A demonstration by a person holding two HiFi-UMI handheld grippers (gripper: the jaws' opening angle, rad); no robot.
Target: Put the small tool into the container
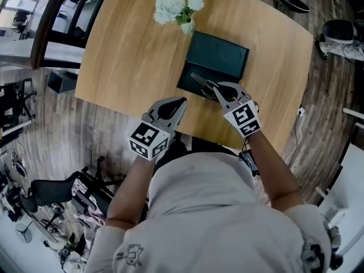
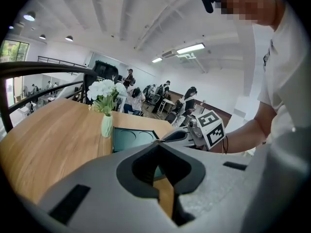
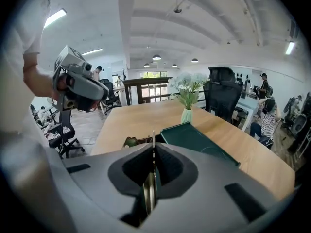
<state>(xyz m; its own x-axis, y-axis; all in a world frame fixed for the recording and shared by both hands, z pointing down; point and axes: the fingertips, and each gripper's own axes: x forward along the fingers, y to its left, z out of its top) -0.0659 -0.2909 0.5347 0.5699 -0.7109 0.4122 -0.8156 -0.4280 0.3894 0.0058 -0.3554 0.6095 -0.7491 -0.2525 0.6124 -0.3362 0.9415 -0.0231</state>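
wooden table (image 1: 131, 50): small tool (image 1: 200, 80) clamped in right gripper (image 1: 217, 90).

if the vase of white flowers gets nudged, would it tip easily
Probably: the vase looks small and narrow under a wide bunch of flowers, so likely top-heavy. It stands beside the green case, which might block a fall that way.

Both arms are stretched forward. The left gripper (image 1: 180, 103) is held nearer, jaws together and empty. The right gripper (image 1: 215, 88) is clamped on the small tool (image 3: 148, 193), slightly farther.
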